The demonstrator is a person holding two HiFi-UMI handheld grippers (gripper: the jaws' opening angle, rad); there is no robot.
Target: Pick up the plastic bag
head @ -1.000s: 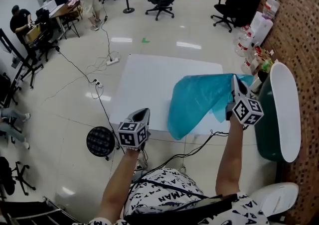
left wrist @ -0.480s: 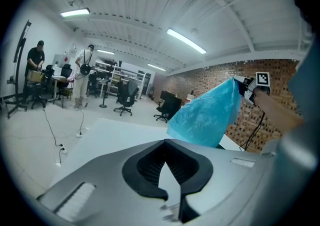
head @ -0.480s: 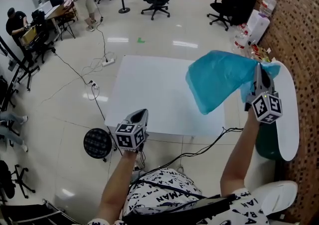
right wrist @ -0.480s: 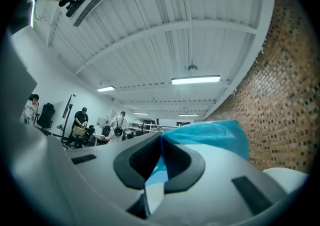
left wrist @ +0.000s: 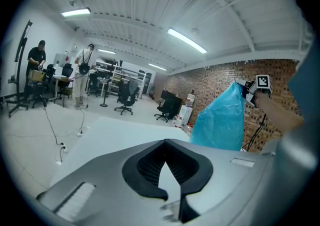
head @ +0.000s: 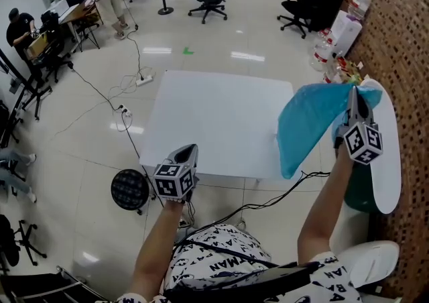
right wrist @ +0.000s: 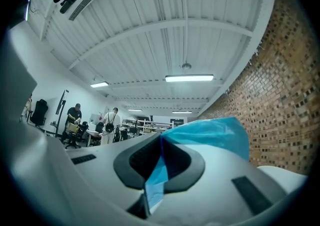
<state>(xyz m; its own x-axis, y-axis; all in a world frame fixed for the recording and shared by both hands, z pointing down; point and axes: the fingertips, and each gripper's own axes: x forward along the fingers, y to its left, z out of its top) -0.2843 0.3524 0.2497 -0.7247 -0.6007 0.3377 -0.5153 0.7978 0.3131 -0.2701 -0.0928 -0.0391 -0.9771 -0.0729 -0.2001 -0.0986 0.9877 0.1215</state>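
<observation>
The white table (head: 214,120) fills the middle of the head view. Its right edge is covered by the plastic bag (head: 308,124), and part of its near edge by the left gripper (head: 191,150).

The blue plastic bag hangs in the air from the right gripper (head: 352,91), beside the table's right edge, with its lower corner reaching past the table's near right corner. In the left gripper view the bag's (left wrist: 220,120) bottom edge is cut off by that gripper's own housing, so contact with the table cannot be confirmed there.

A dark green container (head: 354,191) stands just beside the table on the right. The right forearm and gripper hide most of it, and a white oval panel (head: 387,161) covers its far side.

Right gripper (right wrist: 161,137): jaws pressed together, pinching a fold of the bag (right wrist: 215,132). A narrow strip of blue film runs down between the pads.

Left gripper (left wrist: 165,142): jaws closed tip to tip, nothing between them. It is held above the table's near edge, well apart from the bag.
</observation>
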